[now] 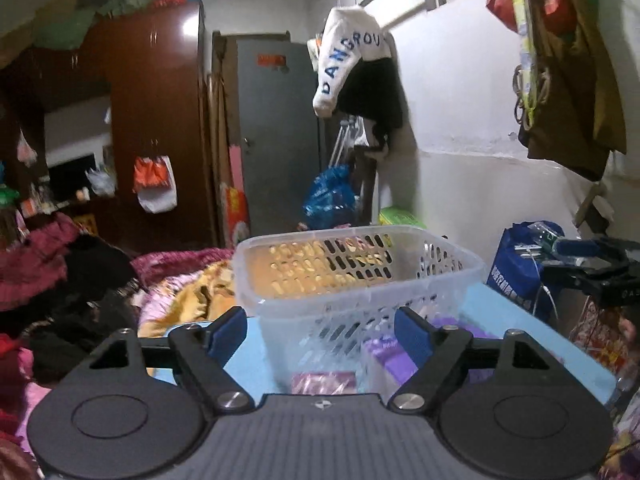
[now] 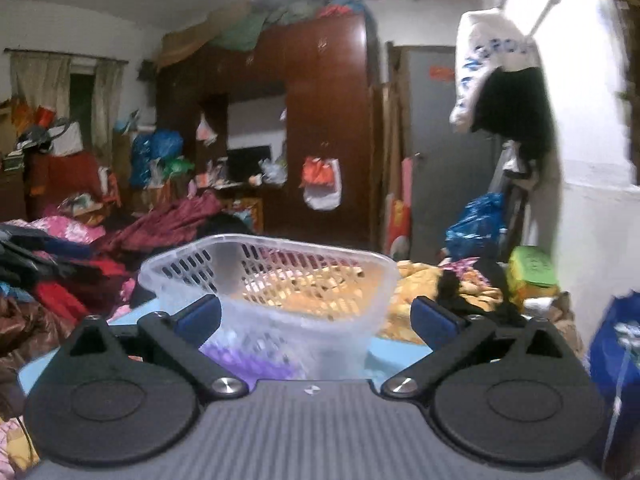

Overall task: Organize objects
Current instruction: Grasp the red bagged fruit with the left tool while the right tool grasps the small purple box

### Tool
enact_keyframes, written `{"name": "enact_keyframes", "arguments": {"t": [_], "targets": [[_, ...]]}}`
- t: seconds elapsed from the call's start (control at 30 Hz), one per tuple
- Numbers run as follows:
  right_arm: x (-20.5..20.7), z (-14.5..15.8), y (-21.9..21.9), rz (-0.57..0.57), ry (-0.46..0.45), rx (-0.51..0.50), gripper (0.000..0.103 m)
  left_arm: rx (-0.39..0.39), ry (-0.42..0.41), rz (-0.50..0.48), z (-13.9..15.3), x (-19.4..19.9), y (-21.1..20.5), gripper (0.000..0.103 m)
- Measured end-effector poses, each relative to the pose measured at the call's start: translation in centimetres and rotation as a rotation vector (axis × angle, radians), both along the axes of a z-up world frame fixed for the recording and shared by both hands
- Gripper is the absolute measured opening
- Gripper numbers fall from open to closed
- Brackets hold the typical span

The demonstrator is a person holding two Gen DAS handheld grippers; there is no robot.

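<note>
A clear plastic basket with slotted walls (image 1: 360, 280) stands on a light blue table (image 1: 504, 312). It also shows in the right wrist view (image 2: 280, 280). Purple packets (image 1: 384, 352) show through its lower wall, and a pink-purple packet (image 1: 324, 382) lies by its base. My left gripper (image 1: 320, 332) is open and empty, just in front of the basket's near corner. My right gripper (image 2: 316, 320) is open and empty, close to the basket's near wall. Purple items (image 2: 244, 356) show through the basket there too.
A bed heaped with clothes and blankets (image 1: 72, 280) lies to the left and behind. A dark wardrobe (image 1: 160, 120) and a grey door (image 1: 280, 140) stand at the back. A blue bag (image 1: 520, 272) sits to the right of the table. Clothes hang overhead (image 1: 352, 64).
</note>
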State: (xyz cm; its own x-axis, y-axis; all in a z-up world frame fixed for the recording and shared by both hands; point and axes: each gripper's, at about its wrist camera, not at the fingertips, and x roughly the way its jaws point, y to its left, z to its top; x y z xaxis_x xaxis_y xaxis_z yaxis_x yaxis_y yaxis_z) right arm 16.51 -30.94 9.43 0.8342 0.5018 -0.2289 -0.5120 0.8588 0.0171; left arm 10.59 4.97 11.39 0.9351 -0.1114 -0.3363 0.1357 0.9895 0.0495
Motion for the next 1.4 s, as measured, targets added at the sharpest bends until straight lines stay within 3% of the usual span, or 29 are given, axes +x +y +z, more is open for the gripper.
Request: {"name": "enact_keyframes", "arguments": {"t": [0.1,0.2,0.27,0.33,0.43,0.63,0.83,1.0,1.2,1.3,1.33,1.4], "targets": [[0.2,-2.1,-0.9,-0.108,0.056,0.001,0.103,0.002,-0.011,0.034,-1.5,-0.8,0.4,0.090],[0.6,-5.0,-2.2,-0.128,0.114,0.027,0.103,-0.024,0.019,0.098,-4.5,0.5,0.8,0.090],[1.1,-6.4,-2.6,-0.143,0.153,0.038,0.096,-0.051,0.065,0.094,-6.5,2.2,1.1,0.090],[1.7,-7.5,-3.1,-0.146,0.185,0.046,0.082,-0.074,0.104,0.092,-8.0,3.7,1.3,0.090],[1.8,-8.5,-3.3,-0.130,0.221,0.053,0.073,-0.087,0.121,0.129,-9.3,5.4,1.8,0.090],[1.2,-10.8,-2.9,-0.095,0.262,0.011,0.064,-0.104,0.166,0.133,-10.9,6.5,2.5,0.090],[0.2,-11.5,-3.3,-0.111,0.231,-0.009,0.046,-0.100,0.167,0.147,-11.2,5.9,2.5,0.090],[-0.3,-11.1,-3.4,-0.114,0.195,-0.017,0.045,-0.042,0.189,0.151,-11.3,6.6,1.3,0.090],[-1.0,-10.6,-3.4,-0.126,0.136,-0.019,0.044,-0.004,0.217,0.141,-11.4,6.9,0.2,0.081],[-1.5,-10.2,-3.6,-0.123,0.097,-0.007,0.044,0.002,0.242,0.134,-11.5,7.2,0.0,0.066],[-1.6,-10.1,-3.6,-0.122,0.091,-0.005,0.044,0.005,0.248,0.133,-11.6,7.2,0.0,0.056],[-1.7,-9.9,-3.5,-0.117,0.076,-0.002,0.044,0.013,0.246,0.129,-11.7,7.1,-0.1,0.055]]}}
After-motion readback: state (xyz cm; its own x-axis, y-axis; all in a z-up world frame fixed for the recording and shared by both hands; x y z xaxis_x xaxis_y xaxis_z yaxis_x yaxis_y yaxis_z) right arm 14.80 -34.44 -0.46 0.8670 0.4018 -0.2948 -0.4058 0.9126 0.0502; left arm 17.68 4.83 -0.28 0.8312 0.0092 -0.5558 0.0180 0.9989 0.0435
